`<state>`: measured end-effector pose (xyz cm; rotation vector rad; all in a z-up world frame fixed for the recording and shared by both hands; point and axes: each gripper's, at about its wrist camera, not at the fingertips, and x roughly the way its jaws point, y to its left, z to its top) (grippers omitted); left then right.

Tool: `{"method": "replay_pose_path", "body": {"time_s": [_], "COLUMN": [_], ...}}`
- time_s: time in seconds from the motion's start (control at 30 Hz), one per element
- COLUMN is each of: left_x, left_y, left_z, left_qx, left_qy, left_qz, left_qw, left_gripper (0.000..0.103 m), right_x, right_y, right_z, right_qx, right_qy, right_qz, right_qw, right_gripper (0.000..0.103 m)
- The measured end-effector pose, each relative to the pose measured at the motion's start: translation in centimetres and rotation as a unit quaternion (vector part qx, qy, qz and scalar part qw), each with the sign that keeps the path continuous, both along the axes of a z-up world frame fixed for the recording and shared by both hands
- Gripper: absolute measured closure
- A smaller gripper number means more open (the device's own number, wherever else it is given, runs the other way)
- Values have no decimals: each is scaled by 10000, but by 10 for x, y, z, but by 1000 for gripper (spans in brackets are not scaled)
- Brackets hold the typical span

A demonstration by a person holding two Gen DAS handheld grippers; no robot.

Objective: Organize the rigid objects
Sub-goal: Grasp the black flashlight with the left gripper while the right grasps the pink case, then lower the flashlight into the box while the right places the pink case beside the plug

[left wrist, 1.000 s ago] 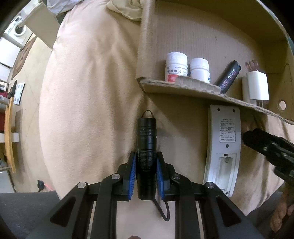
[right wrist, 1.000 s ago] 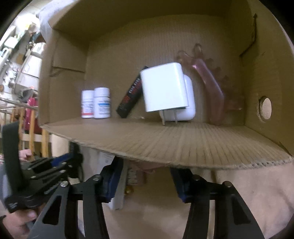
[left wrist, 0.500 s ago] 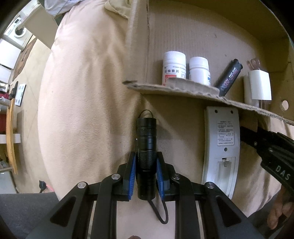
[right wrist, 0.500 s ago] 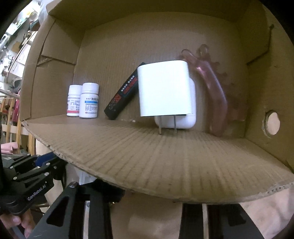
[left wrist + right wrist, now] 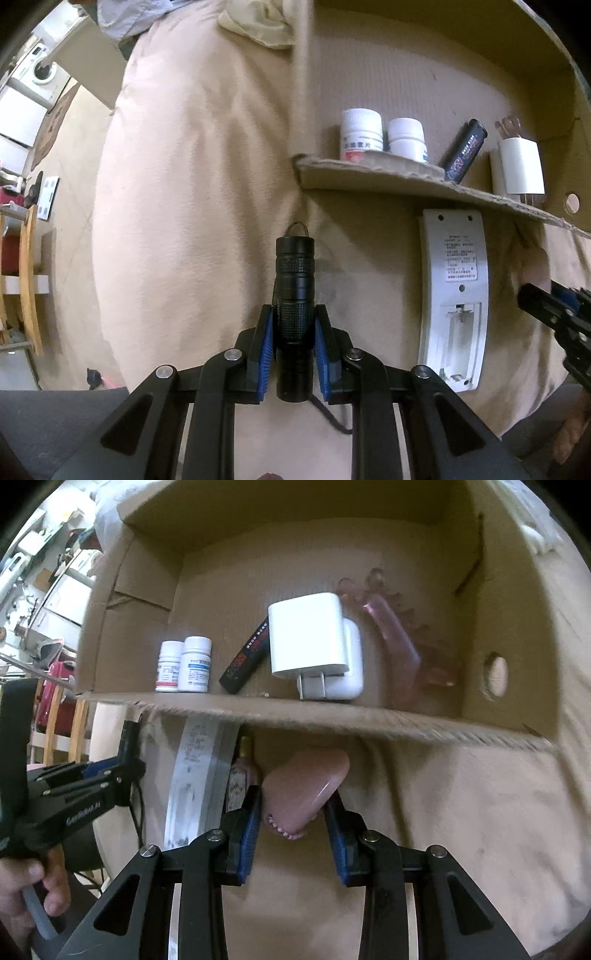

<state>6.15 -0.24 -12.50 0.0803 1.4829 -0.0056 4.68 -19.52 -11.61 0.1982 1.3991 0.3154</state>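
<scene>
The left gripper [image 5: 294, 332] grasps a black knurled metal flashlight [image 5: 294, 295] over the beige cloth [image 5: 192, 221]; the right gripper [image 5: 293, 819] clenches a pink rounded plastic case [image 5: 306, 786]. The open brown cardboard box [image 5: 229, 583] lies just beyond, its near flap [image 5: 369, 175] standing between both held things and the interior. Inside are two white pill bottles [image 5: 184, 664], one black stick [image 5: 245, 657], two white chargers [image 5: 310, 638] and one pink comb [image 5: 395, 635]. Only the left view shows the whole white remote [image 5: 454, 291]; only the right view shows the small bottle [image 5: 240, 771] beside it.
</scene>
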Motion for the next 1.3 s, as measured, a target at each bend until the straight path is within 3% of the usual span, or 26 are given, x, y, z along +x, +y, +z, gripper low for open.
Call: {"method": "replay_pose_path", "body": {"time_s": [0.2,0.6,1.07,1.23,1.3], "left_x": [-2,-24,4,34,46], "left_y": [2,3,-10,-15,-20], "left_z": [13,91,168,174,179], "left_qx": [17,-125,-354,-876,-941], "left_qy": [-161,-979,-1867,-1657,-1746], "left_qz": [-5,-382,-646,-537,-529], "left_qw": [9999,9944,9796,9808,9787], "left_gripper": [84,85,86,86,86], "right_x": [-19,-40,-5,13,21], "right_y": [-5,-31,-33,-35,-37], "right_z": [12,79,134,146,149], "right_qx": [47,415,824,833,817], "right_qy": [-150,-866,-1767,-1916,-1961], "right_qz": [-59,-31,-222,-224,-235], "right_qw": [9999,9954,9806,9777,9769], "right_gripper": [67,67,67,67,67]}}
